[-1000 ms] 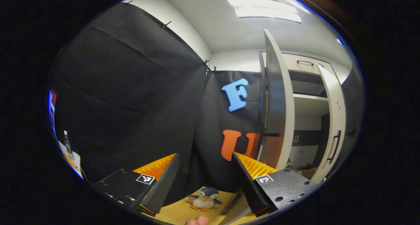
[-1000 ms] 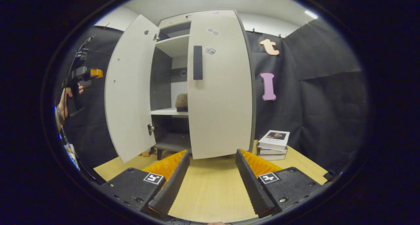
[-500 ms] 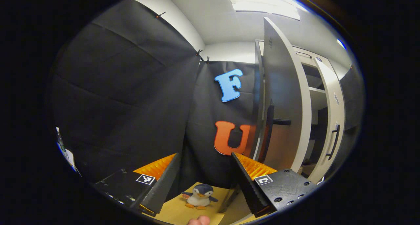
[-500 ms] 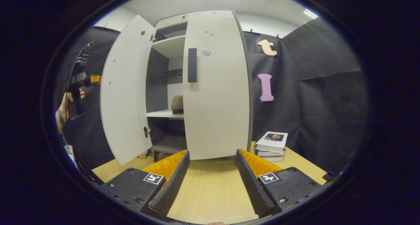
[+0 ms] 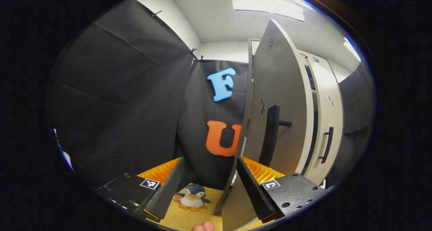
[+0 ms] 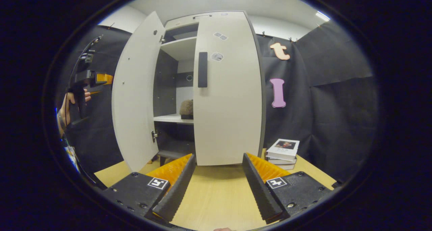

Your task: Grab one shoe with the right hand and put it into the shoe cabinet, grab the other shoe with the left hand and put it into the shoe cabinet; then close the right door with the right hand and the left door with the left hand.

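Left door (image 5: 280, 103) has swung further toward closed since a second ago!
Pale shoe cabinet (image 6: 189, 25) on the worktop (image 6: 216, 190), right door (image 6: 227, 99) shut, a shoe (image 6: 186, 109) on its shelf; books (image 6: 282, 151) beside, penguin toy (image 5: 193, 197) near; left gripper (image 5: 209, 182) and right gripper (image 6: 217, 177) jaws both parted, empty.

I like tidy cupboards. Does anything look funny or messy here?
Nothing is spilled or broken. The cabinet's left door hangs ajar while the right door is shut. A shoe sits neatly on the shelf. A toy penguin stands on the table.
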A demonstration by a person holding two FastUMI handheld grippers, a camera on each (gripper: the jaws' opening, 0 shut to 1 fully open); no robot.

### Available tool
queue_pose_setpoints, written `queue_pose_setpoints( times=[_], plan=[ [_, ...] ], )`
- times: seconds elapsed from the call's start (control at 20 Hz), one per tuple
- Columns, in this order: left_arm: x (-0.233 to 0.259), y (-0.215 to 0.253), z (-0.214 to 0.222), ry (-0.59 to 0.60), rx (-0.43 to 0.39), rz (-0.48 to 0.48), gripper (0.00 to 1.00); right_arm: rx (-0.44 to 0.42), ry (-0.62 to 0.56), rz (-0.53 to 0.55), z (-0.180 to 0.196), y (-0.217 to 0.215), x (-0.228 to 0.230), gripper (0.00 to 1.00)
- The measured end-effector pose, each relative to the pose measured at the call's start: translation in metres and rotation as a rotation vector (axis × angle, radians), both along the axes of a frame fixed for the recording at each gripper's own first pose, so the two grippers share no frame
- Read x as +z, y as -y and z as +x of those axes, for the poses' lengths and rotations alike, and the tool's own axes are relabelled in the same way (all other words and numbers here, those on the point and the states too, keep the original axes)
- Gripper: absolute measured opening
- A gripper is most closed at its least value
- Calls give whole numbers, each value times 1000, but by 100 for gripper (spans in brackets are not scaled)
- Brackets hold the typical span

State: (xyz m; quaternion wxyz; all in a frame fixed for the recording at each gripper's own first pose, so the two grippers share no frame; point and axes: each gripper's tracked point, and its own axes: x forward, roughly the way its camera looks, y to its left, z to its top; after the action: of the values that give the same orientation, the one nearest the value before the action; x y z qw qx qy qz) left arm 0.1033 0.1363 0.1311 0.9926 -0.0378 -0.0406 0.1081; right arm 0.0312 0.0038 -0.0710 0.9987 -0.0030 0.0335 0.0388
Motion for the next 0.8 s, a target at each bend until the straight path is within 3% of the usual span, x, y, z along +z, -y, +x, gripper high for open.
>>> queue_pose_setpoints(
  times=[0.15, 0.45, 0.8],
  plan=[
    [-1, 13, 3, 5, -28, 8, 94, -25, 13, -12, -3, 8, 4, 91],
    [-9, 59, 20, 6, -143, -82, 94, -69, 16, -4, -5, 28, 8, 91],
    [-35, 98, 54, -20, -223, -12, 94, -125, 21, -3, -14, 50, 9, 91]
  ],
)
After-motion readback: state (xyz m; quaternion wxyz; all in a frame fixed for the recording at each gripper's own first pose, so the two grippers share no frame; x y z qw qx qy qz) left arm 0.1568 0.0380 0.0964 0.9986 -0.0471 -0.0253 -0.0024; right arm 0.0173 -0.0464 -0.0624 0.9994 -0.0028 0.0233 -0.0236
